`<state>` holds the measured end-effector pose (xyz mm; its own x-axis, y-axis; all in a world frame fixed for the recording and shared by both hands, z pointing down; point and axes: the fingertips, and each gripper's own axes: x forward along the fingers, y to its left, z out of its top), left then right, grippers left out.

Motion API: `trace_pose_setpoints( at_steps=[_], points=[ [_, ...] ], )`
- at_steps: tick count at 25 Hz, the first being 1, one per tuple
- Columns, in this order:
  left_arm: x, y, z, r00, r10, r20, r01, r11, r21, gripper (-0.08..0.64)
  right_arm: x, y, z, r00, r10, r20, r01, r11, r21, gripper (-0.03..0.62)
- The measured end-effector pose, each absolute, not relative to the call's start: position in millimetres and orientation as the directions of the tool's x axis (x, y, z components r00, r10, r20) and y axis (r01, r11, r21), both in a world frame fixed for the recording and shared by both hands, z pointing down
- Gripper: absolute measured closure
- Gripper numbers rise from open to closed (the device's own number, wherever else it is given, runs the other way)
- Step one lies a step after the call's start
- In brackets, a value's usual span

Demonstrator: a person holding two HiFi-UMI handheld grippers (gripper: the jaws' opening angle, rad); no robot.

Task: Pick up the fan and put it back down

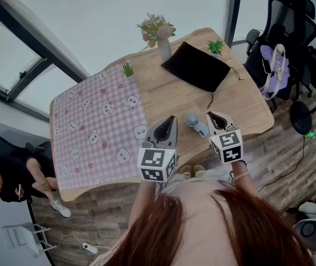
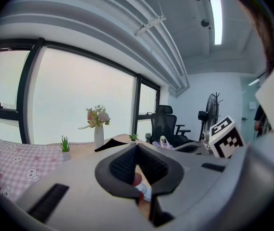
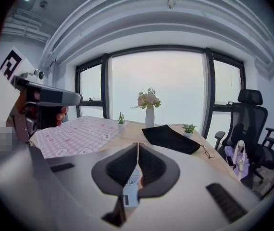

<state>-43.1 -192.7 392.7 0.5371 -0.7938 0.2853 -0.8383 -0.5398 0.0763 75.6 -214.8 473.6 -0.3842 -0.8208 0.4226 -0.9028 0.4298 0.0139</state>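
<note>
Right claw [image 3: 137,148] clenched, empty, hanging just above fan [image 1: 193,120]. Left claw [image 1: 171,119] also clenched, empty. Fan lies on table [image 1: 246,101] between claws, close to near edge. Risk: shut claw dipping could knock fan off near edge.

Light wooden table [image 1: 241,101], pink checked cloth [image 1: 91,121] spread left of the left hand-held gripper [image 1: 171,118], small fan [image 1: 194,121] lying between it and the right hand-held gripper [image 1: 211,115], black pouch [image 1: 197,66], vase of flowers [image 1: 164,49], potted plant [image 1: 127,70] by the cloth and second potted plant [image 1: 215,47] beyond both
</note>
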Motion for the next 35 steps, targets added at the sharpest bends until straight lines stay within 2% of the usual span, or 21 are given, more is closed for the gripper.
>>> trace_pose_setpoints(
  at_steps=[20,35],
  points=[
    [-33,-200,376,0.547,-0.798,0.255,-0.832,-0.552,0.058,0.548,91,-212,413,-0.386,-0.887,0.254,-0.92,0.391,-0.032,0.592],
    [-25,-207,373,0.545,-0.8,0.252,-0.833,-0.551,0.053,0.548,98,-214,395,-0.39,-0.897,0.206,-0.916,0.402,0.016,0.592]
  ],
)
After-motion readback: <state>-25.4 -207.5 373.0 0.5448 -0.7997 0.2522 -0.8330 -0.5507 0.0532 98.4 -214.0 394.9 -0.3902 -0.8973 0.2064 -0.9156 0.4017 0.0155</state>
